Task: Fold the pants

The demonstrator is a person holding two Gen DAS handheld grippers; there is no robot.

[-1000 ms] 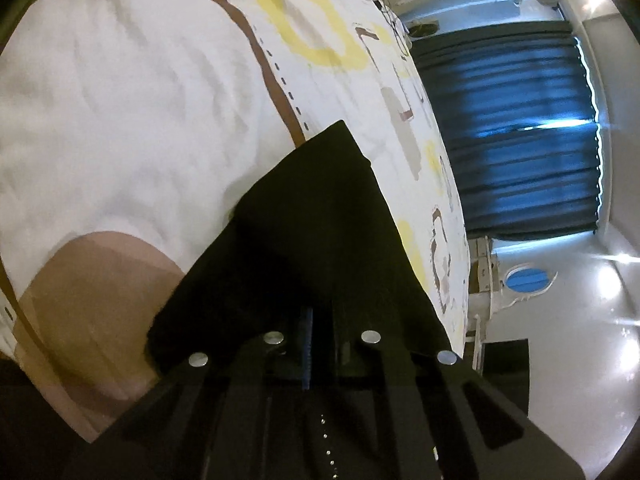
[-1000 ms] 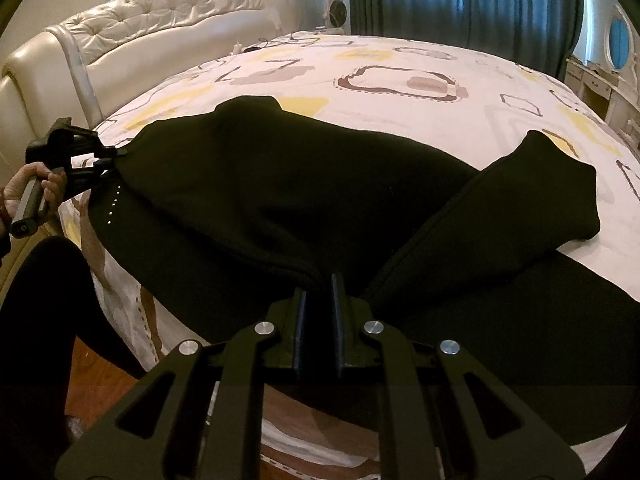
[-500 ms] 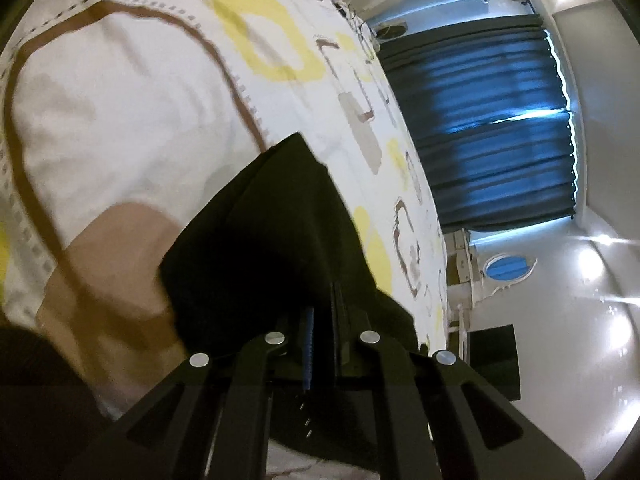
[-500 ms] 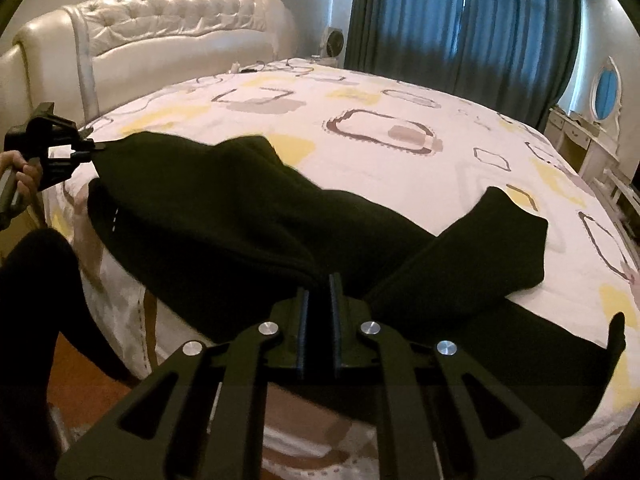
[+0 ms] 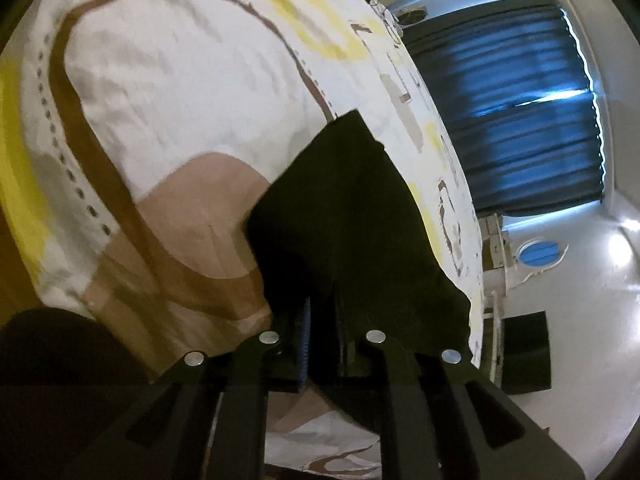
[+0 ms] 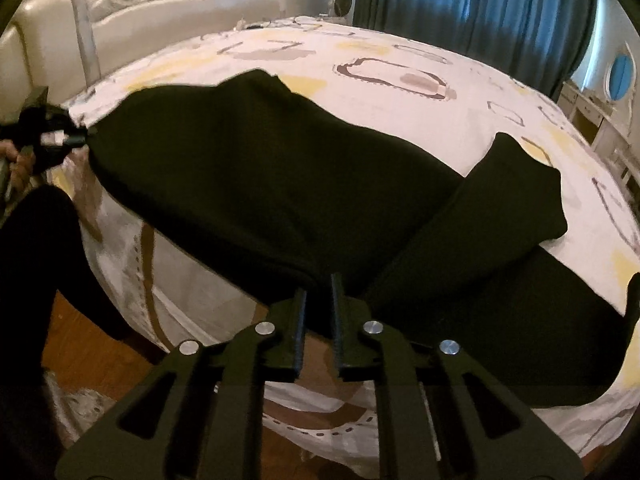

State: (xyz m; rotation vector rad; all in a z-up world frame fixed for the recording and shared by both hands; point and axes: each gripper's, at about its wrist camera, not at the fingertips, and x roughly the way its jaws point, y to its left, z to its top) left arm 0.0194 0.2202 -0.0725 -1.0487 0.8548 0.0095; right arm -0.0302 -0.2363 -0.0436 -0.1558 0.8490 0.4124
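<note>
Black pants [image 6: 256,184] hang stretched between my two grippers over the near edge of the bed. My right gripper [image 6: 319,292] is shut on a fold of the pants at the middle. My left gripper [image 5: 322,304] is shut on the other end; it also shows at the far left of the right wrist view [image 6: 76,138]. One pant leg [image 6: 504,208] lies doubled back on the bed to the right. In the left wrist view the pants [image 5: 352,216] drape forward from the fingers.
The bed has a white sheet [image 6: 400,60] with yellow and brown shapes, also seen in the left wrist view [image 5: 160,100]. A white tufted headboard [image 6: 160,0] stands at the back left. Dark blue curtains [image 6: 480,12] hang behind. Wooden floor [image 6: 88,356] lies below the bed edge.
Both grippers have pulled the pants back toward the near bed edge and lifted them. The stretched part now hangs partly over the side of the bed.
</note>
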